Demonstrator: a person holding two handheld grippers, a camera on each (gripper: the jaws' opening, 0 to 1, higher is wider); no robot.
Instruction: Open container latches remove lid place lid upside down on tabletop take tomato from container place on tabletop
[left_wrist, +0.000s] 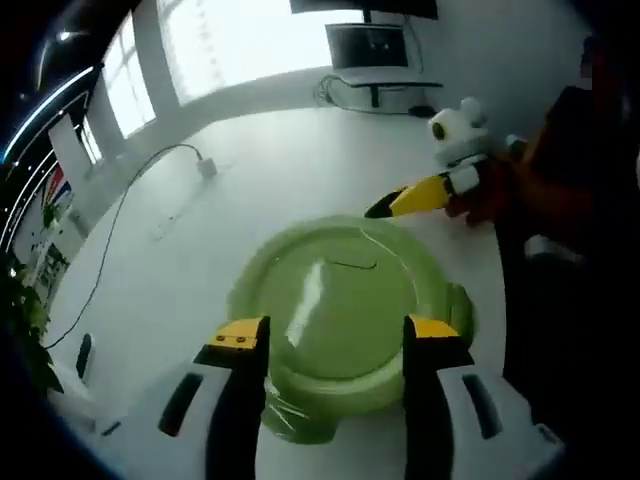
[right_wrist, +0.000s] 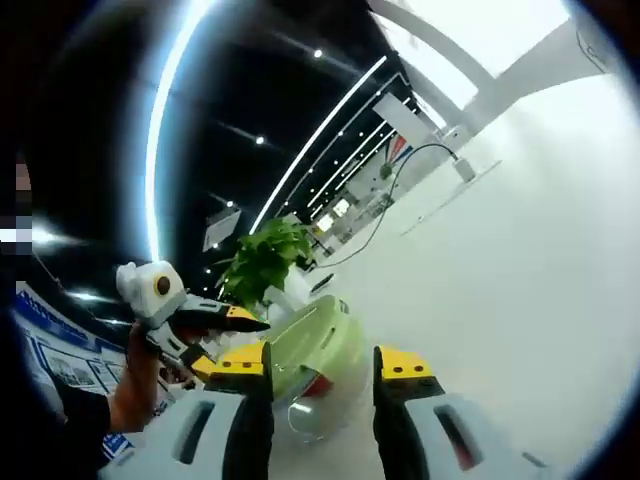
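A round green container (left_wrist: 345, 320) with its lid (left_wrist: 340, 295) on sits on a white surface (left_wrist: 250, 170). The left tool (left_wrist: 335, 335) hovers over it, jaws apart, straddling the lid. The right tool (left_wrist: 400, 200) points in from two o'clock; its jaws stand apart in the right gripper view, container (right_wrist: 315, 350) just beyond.

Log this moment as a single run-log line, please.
lid: on green container | left gripper: open, straddling lid | right gripper: open, beside container | tomato: unseen
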